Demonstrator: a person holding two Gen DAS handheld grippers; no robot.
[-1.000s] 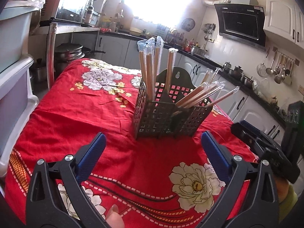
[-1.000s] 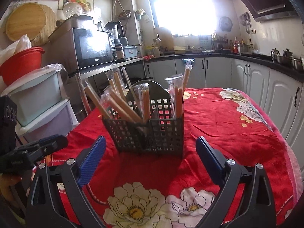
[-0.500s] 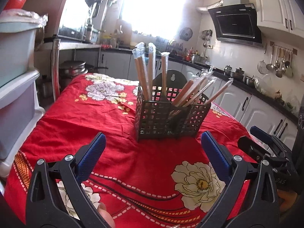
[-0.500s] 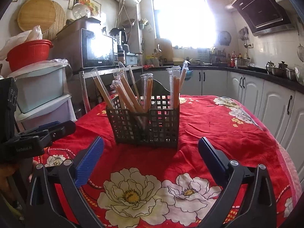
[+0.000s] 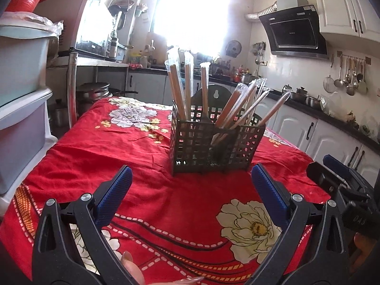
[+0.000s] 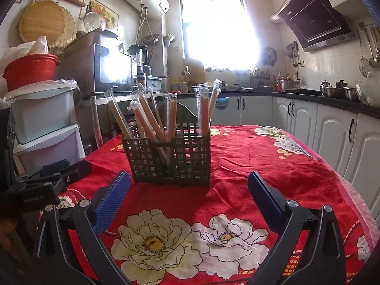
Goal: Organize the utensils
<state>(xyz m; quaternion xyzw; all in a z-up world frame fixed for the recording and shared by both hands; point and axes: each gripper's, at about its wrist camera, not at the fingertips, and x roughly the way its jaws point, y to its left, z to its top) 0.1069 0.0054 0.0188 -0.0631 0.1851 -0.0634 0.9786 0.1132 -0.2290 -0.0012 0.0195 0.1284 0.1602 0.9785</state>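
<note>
A dark slotted utensil basket stands on the red flowered tablecloth; it also shows in the right wrist view. Several plastic-wrapped chopstick pairs stand and lean in its compartments, seen too in the right wrist view. My left gripper is open and empty, short of the basket. My right gripper is open and empty, also short of the basket. The right gripper shows at the right edge of the left wrist view, and the left gripper at the left edge of the right wrist view.
Stacked plastic drawers stand left of the table, topped by a red basket. A microwave sits on a metal shelf behind. White cabinets and a dark counter with pots run along the right.
Both grippers have drawn back and levelled out, so the basket sits farther away and lower in each view. Both stay open and empty.
</note>
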